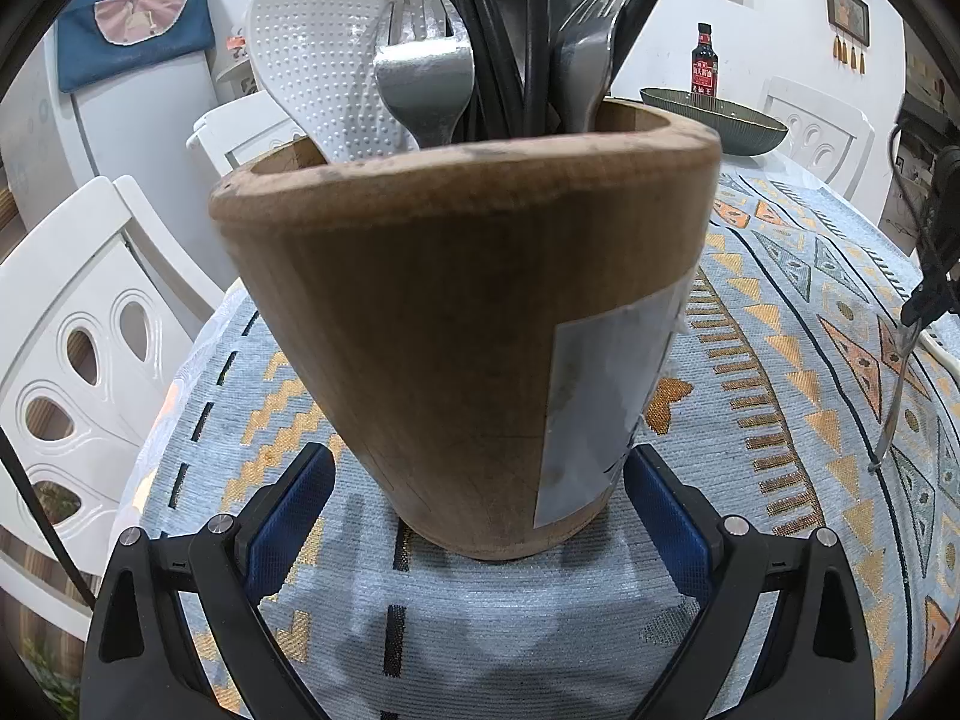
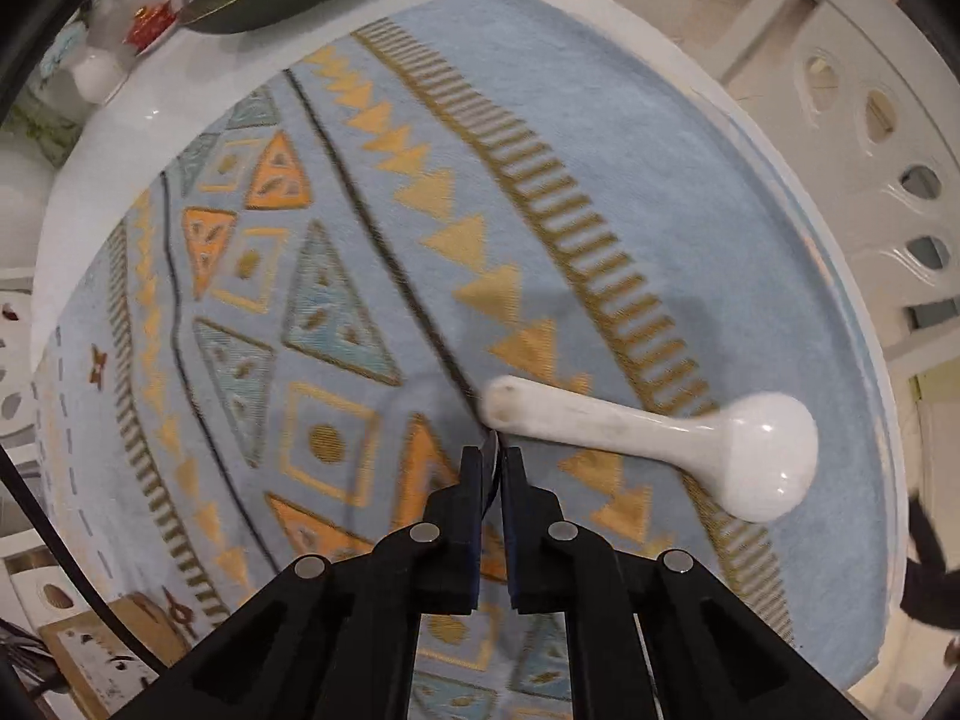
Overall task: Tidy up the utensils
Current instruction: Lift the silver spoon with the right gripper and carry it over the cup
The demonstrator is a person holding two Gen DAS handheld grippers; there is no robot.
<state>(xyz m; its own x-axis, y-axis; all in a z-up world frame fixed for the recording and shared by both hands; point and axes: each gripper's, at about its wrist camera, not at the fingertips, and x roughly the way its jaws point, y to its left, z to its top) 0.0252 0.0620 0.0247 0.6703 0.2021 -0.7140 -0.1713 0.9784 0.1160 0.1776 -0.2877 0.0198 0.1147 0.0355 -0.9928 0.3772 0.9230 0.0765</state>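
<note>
A wooden utensil holder [image 1: 456, 324] stands on the patterned cloth between the fingers of my left gripper [image 1: 480, 510]. It holds a white rice paddle [image 1: 324, 54], forks [image 1: 594, 48] and black chopsticks [image 1: 480, 30]. The blue pads [image 1: 282, 516] flank its base, and cloth shows between the left pad and the wood. My right gripper [image 2: 492, 456] points down with its jaws shut and only a thin dark sliver between the tips. It is just beside the handle end of a white ceramic spoon [image 2: 660, 438] lying on the cloth. In the left wrist view a thin silvery rod [image 1: 894, 396] hangs below that gripper [image 1: 927, 294]; whether it is held I cannot tell.
A dark ribbed bowl [image 1: 714, 120] and a soy sauce bottle [image 1: 704, 60] stand at the far side of the round table. White chairs [image 1: 78, 324] ring it. The cloth's edge [image 2: 864, 360] runs close to the spoon's bowl.
</note>
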